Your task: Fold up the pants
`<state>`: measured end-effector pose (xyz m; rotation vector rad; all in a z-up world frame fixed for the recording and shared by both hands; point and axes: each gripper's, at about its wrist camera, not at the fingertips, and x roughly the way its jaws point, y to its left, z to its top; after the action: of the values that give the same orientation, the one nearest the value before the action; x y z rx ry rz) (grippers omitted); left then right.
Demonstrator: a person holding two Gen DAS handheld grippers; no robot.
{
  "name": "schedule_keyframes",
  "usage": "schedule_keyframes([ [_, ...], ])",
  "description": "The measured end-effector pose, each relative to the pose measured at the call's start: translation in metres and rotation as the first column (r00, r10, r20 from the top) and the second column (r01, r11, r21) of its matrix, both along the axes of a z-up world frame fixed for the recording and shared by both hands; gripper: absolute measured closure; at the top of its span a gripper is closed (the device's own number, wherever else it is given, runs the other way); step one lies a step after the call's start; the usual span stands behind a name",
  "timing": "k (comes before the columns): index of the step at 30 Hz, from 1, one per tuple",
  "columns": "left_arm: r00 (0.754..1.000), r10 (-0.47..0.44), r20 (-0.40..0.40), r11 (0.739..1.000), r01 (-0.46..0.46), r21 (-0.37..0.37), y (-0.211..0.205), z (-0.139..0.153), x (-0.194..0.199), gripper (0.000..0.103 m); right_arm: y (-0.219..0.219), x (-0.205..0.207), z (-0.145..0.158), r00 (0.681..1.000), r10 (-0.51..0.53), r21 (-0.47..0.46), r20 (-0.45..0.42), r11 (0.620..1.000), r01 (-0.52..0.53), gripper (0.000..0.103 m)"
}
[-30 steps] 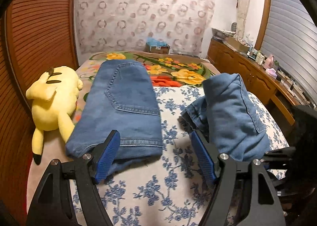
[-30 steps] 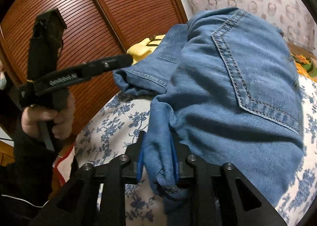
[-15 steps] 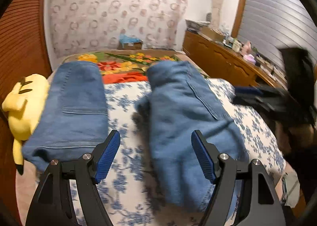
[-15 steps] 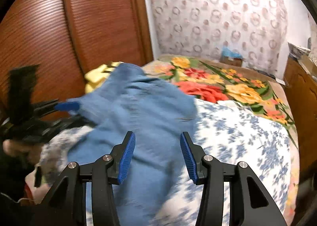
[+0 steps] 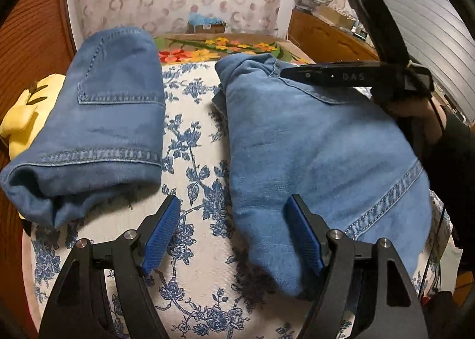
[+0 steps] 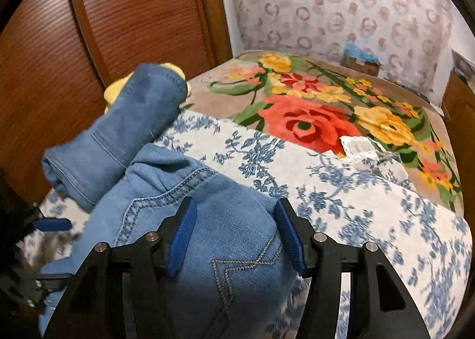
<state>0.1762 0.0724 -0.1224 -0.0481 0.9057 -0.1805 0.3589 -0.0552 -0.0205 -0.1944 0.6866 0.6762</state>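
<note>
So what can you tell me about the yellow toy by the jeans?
The yellow toy is a soft plush with dark marks on a pointed part. It lies at the bed's edge, against the brown wooden door, mostly hidden under the darker folded jeans lying against it. Its face isn't visible.

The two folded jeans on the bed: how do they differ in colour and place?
The left jeans are darker blue and lie beside the yellow plush. The right jeans are lighter and lie under the right gripper. Both are folded denim on the floral sheet.
</note>
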Motion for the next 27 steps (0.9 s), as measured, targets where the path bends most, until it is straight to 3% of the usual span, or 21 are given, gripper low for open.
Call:
schedule_keyframes([
  [4,1.000,-0.006,-0.010,1.000,0.005,-0.014,0.000,0.002,0.001,0.028,-0.008,0.008,0.003,0.999,0.008,0.056,-0.046,0.998,-0.006,0.045],
  [9,0.999,-0.012,0.039,1.000,0.013,-0.016,0.000,0.027,0.012,0.028,-0.027,-0.010,0.019,0.999,-0.034,0.095,-0.042,0.995,0.038,0.043],
  [12,0.997,-0.025,0.074,1.000,0.026,-0.010,-0.004,0.040,0.028,0.028,-0.041,-0.026,0.026,0.998,-0.039,0.117,-0.045,0.992,0.044,0.035],
  [16,0.993,-0.058,0.103,0.998,0.060,-0.013,-0.013,0.051,0.061,0.028,-0.052,-0.038,0.018,0.995,-0.053,0.100,-0.084,0.993,0.062,0.034],
  [19,0.992,-0.066,0.104,0.998,0.066,0.003,-0.020,0.051,0.086,0.028,-0.056,-0.039,0.011,0.990,-0.050,0.112,-0.135,0.992,0.065,0.032],
  [21,0.995,-0.057,0.088,0.998,0.056,0.013,-0.019,0.046,0.101,0.028,-0.054,-0.036,0.002,0.984,-0.050,0.124,-0.173,0.990,0.072,0.023],
  [27,0.998,-0.043,0.040,0.999,0.043,0.001,-0.011,0.028,0.116,0.028,-0.034,-0.022,-0.015,0.967,0.017,0.164,-0.253,0.986,0.026,0.022],
])
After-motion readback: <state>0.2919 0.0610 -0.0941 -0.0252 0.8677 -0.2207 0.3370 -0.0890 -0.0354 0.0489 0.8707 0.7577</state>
